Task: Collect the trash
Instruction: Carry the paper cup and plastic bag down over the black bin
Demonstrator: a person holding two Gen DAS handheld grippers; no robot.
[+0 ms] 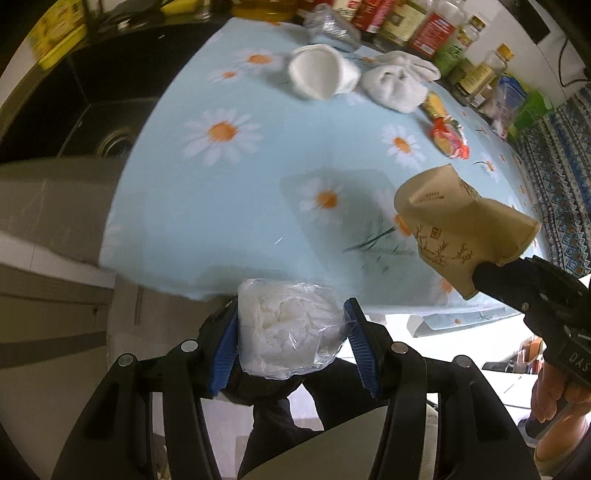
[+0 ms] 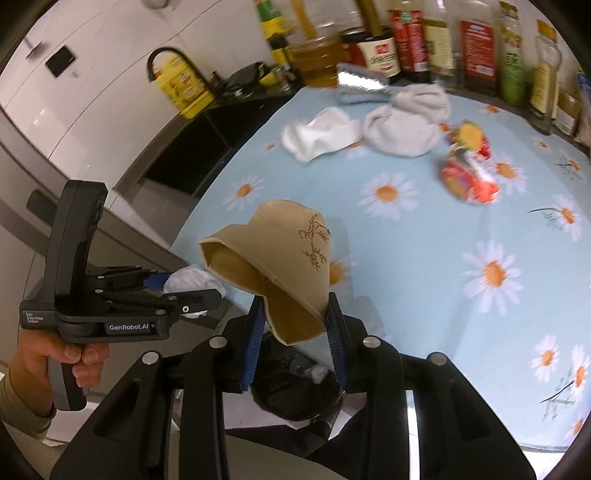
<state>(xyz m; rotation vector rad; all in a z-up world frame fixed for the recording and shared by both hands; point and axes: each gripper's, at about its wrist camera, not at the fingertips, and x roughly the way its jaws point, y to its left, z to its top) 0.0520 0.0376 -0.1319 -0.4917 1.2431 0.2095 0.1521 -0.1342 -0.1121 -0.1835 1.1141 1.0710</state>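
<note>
Across the counter lies your pale blue daisy-print cloth, which covers it from the near edge to the far one. Along that far edge you have a row of bottles and jars, blurred, and beyond the left edge sits a dark sink.

Near the far edge two white crumpled cloths lie side by side, touching or nearly so; the left one gapes open toward you. A silvery crumpled piece rests just behind them. Toward the far right corner lies a red and yellow wrapper, apart from the cloths.

Your right tool pinches a squashed brown paper cup by its flattened rim, the blue pads pressed against both sides; the cup hangs above the near left part of the counter, not touching it. Below it, off the counter, something dark shows that you cannot make out.

Your left tool clamps a wad of white tissue in clear plastic between its blue pads, right over the near edge of the counter.
</note>
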